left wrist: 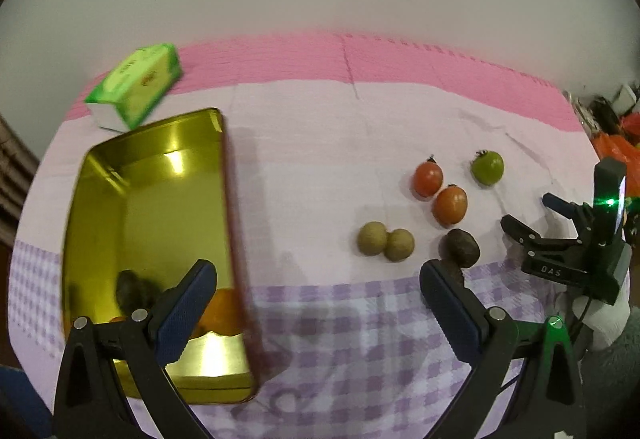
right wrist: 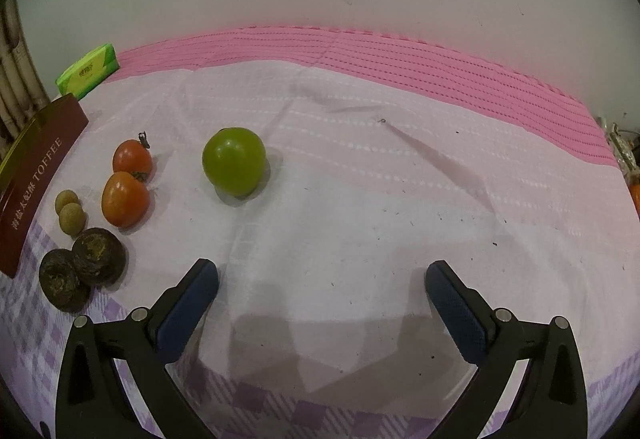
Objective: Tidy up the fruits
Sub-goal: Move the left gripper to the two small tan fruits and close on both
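Observation:
A gold tin [left wrist: 100, 199] stands at the left, with a dark fruit [left wrist: 130, 293] and an orange fruit [left wrist: 224, 313] inside. On the cloth lie a green tomato [left wrist: 488, 167] [right wrist: 234, 161], two red tomatoes [left wrist: 428, 179] [left wrist: 451, 205] [right wrist: 132, 158] [right wrist: 125, 199], two small tan fruits [left wrist: 372, 239] [left wrist: 400, 245] [right wrist: 66, 201] [right wrist: 72, 219] and two dark wrinkled fruits [left wrist: 460, 247] [right wrist: 98, 251] [right wrist: 62, 283]. My left gripper [left wrist: 318, 293] is open and empty over the tin's right edge. My right gripper [right wrist: 322, 291] [left wrist: 532, 223] is open and empty, below and right of the green tomato.
A green tissue pack [left wrist: 136, 87] [right wrist: 88, 73] lies at the back left by the wall. The tin's maroon side [right wrist: 36, 183] reads TOFFEE. A pink mat [right wrist: 400, 55] runs along the back. Orange clutter [left wrist: 616, 147] sits past the table's right edge.

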The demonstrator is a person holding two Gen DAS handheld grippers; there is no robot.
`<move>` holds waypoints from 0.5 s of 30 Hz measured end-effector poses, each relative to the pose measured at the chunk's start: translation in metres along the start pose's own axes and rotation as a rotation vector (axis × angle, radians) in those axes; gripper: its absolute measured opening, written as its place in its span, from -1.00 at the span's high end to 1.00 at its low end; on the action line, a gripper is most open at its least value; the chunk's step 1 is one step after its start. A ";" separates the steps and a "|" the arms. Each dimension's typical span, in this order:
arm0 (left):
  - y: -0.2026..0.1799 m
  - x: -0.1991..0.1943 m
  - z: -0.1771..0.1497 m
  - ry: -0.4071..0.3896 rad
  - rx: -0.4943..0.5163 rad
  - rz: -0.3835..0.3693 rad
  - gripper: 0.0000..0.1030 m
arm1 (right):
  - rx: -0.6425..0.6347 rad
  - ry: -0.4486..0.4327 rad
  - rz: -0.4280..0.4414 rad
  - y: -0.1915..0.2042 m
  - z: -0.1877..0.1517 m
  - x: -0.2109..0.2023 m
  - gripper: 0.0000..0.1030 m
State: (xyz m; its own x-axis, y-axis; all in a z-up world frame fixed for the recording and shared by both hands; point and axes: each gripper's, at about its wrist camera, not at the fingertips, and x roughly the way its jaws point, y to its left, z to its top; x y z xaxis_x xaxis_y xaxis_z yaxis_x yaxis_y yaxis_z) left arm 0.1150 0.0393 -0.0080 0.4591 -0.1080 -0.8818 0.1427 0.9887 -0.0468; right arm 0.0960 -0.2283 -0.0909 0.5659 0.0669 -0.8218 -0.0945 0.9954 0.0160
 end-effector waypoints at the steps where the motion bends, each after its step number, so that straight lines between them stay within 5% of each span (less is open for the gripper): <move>1: -0.004 0.005 0.002 0.008 0.008 -0.005 -0.92 | 0.000 0.000 0.000 0.000 0.000 0.000 -1.00; 15: -0.031 0.055 0.013 0.117 0.046 -0.080 -0.37 | -0.001 0.001 0.000 0.000 0.001 0.000 -1.00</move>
State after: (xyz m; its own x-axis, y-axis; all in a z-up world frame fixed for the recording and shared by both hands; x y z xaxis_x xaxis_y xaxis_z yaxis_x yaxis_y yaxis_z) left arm 0.1476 0.0011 -0.0493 0.3402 -0.1703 -0.9248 0.2156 0.9714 -0.0996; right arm 0.0966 -0.2278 -0.0907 0.5655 0.0668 -0.8221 -0.0952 0.9953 0.0154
